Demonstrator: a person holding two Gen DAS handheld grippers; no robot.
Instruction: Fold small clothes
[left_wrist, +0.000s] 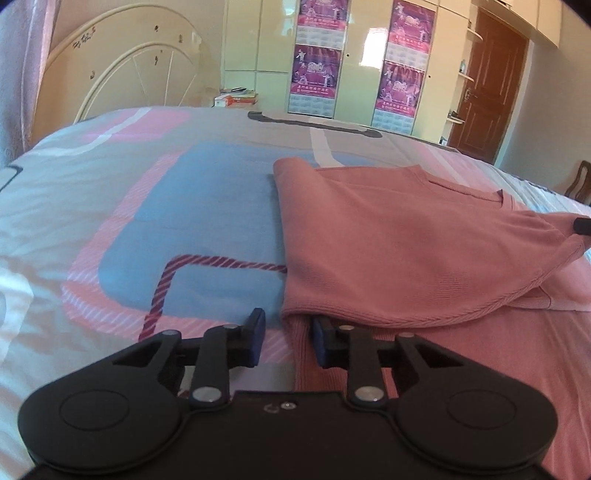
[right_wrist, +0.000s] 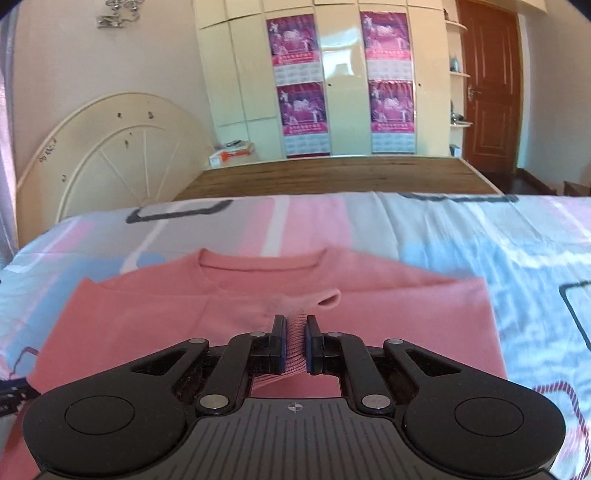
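A pink knit sweater (left_wrist: 388, 240) lies partly folded on the patterned bedspread (left_wrist: 184, 221). My left gripper (left_wrist: 289, 321) sits at the sweater's near left corner. Its jaws stand apart, with the lower layer's edge between them. The right finger (left_wrist: 321, 341) rests against the cloth under the folded edge, while the left finger (left_wrist: 256, 332) is clear of it. In the right wrist view the sweater (right_wrist: 147, 325) shows its neckline at the far side. My right gripper (right_wrist: 295, 326) is shut on a ribbed strip of the sweater, lifted off the layer below. Its black tip (left_wrist: 583, 226) also shows at the left view's right edge.
A cream headboard (right_wrist: 110, 147) stands at the far left. A bare wooden bed base (right_wrist: 332, 177) lies beyond the bedspread (right_wrist: 480, 258). Behind are a wardrobe (right_wrist: 343, 74) with purple posters, boxes (right_wrist: 232, 151) and a brown door (right_wrist: 487, 85).
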